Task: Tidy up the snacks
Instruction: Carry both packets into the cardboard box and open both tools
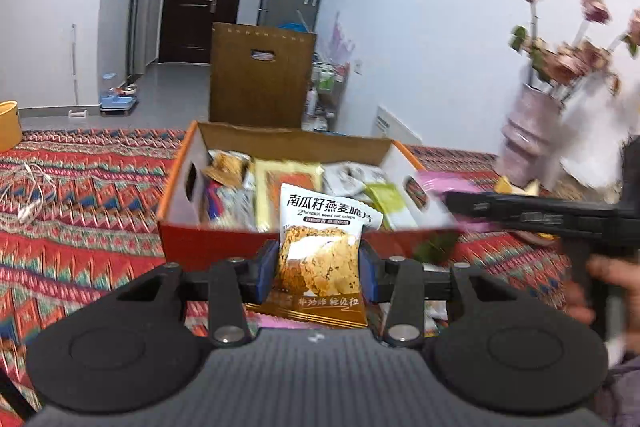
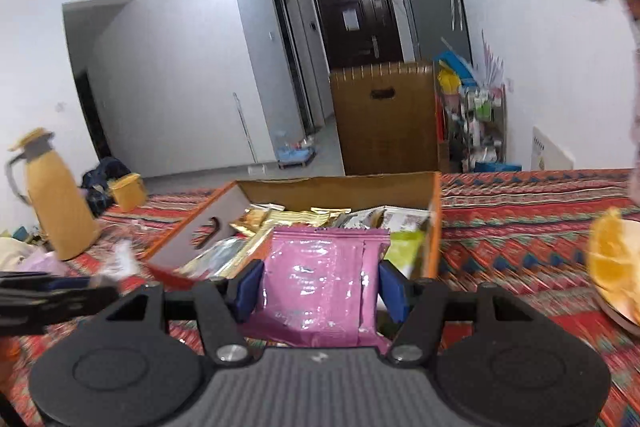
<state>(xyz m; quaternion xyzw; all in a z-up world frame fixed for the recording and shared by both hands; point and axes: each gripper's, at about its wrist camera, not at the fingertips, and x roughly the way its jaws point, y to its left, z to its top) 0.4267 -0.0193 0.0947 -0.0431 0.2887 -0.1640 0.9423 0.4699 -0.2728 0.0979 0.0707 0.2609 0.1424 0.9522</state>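
Left claw: your blue pads are clamped on both sides of the pumpkin seed oat crisps packet; the packet stands upright between them, white at the top with printed text, golden at the bottom; it hangs just in front of the near wall of the box.
Right claw: your pads grip the pink packet by its two side edges; the jaws stand wider than on your left; the packet is glossy and crinkled, held flat-on to the camera, at the near edge of the box.
Box: an open orange cardboard box with white side walls and cut-out handles; it sits on the counter, which wears a red patterned cloth; many snack packets already lie inside, among them golden, white and green ones.
Your right gripper seen from the left: its black body reaches in from the right edge, blurred, with the pink packet at its tip beside the box's right wall; your hand shows below it.
Right of the box: a pink ribbed vase with dried roses; a plate of orange slices near the counter's edge.
Left of the box: a yellow thermos jug; a white cable on the cloth.
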